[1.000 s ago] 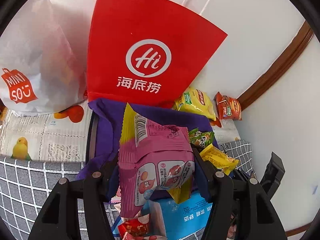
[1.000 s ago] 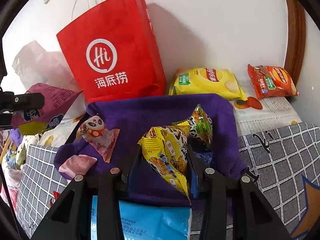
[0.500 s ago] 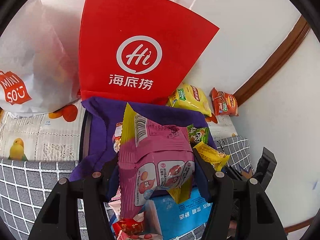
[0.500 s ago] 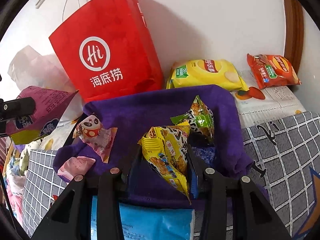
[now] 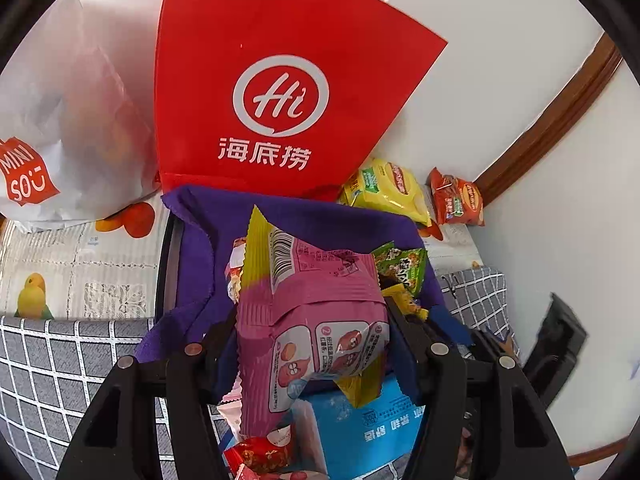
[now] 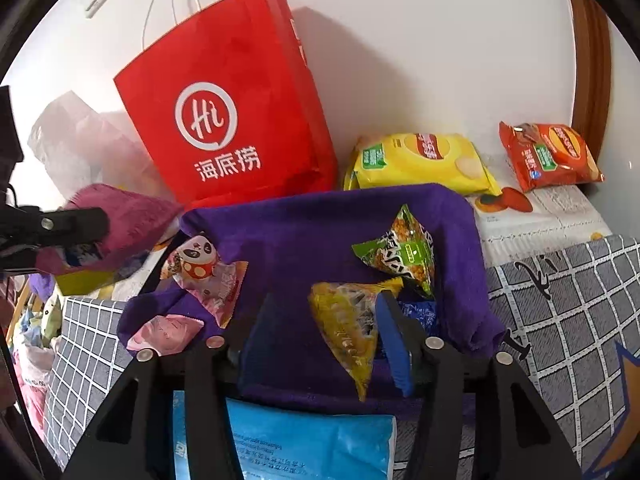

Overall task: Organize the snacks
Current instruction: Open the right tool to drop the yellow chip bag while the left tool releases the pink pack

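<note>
Left gripper [image 5: 312, 332] – fingers pressed in on both sides of a pink snack packet [image 5: 308, 320], which stands upright between them, barcode end up. It is held above the near edge of the purple cloth-lined tray [image 5: 320, 220], pointing toward the red paper bag [image 5: 276, 92] at the wall.

Right gripper [image 6: 324, 340] – fingers spread wide, nothing clamped. A yellow snack packet [image 6: 348, 328] lies against the inner face of the right-side finger only, with a clear gap to the other finger; whether it rests on the cloth cannot be told. The gripper sits low over the tray's near part.

In the tray: a green snack packet [image 6: 404, 252] just beyond the yellow one, a panda-print packet [image 6: 200, 264] and a pale pink packet [image 6: 168, 328] toward the left.

Behind the tray, by the wall: a yellow chip bag [image 6: 420, 160] and an orange chip bag [image 6: 548, 152]. A blue packet [image 6: 304, 444] lies nearest, below the right gripper.
</note>
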